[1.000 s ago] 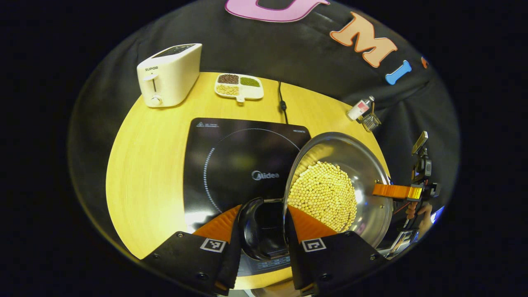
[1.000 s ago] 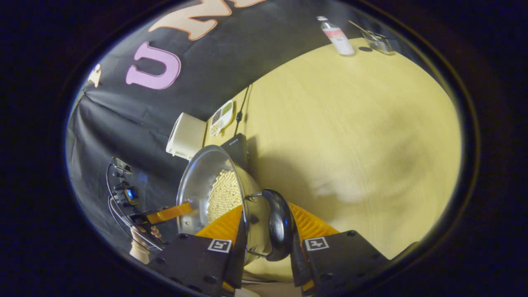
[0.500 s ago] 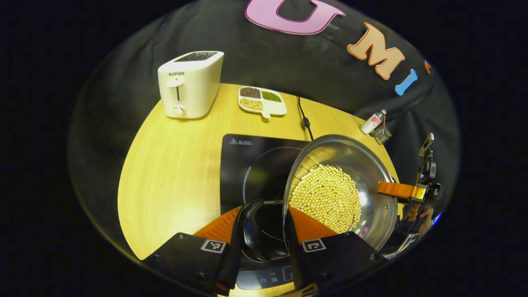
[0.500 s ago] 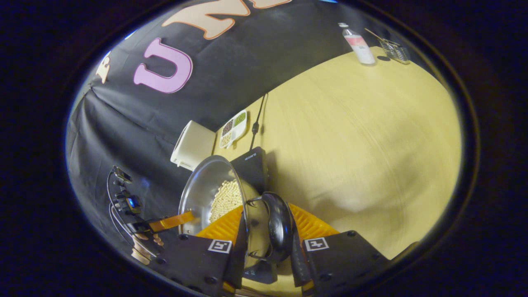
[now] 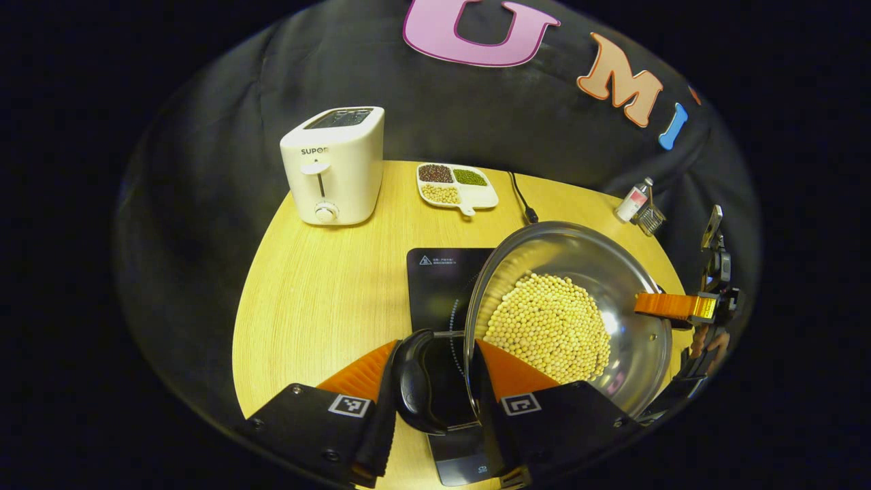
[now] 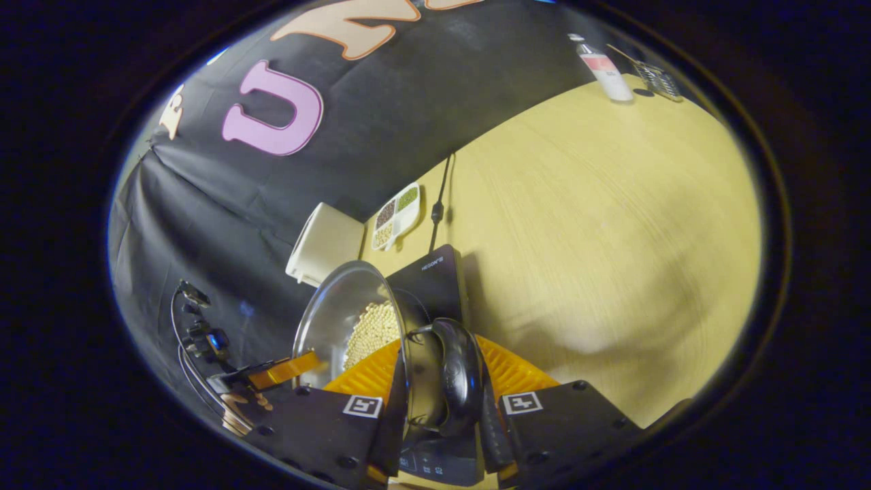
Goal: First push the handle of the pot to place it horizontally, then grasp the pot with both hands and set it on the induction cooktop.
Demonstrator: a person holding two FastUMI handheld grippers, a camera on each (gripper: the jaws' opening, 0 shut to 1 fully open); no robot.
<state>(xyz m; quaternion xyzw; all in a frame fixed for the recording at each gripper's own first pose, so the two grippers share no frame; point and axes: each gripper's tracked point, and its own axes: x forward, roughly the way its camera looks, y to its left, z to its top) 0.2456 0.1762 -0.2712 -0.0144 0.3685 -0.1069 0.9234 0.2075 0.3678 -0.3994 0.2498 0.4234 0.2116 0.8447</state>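
Left gripper view has the left tool (image 5: 435, 381) clamped on one side handle (image 5: 415, 388) of the bean-filled steel pot (image 5: 565, 320), just ahead over the cooktop (image 5: 439, 286), the right tool (image 6: 442, 401) clamping the opposite handle (image 6: 459, 378): likely heavy, rigid, best held level.

In the left gripper view, most of the induction cooktop (image 5: 435, 286) is covered by the pot (image 5: 612, 272), and its lower edge is cut off at the bottom of the frame. The small bottle (image 5: 632, 201) at the upper right is too small for detail. In the right gripper view, the toaster (image 6: 325, 245) is partly hidden behind the pot's rim.
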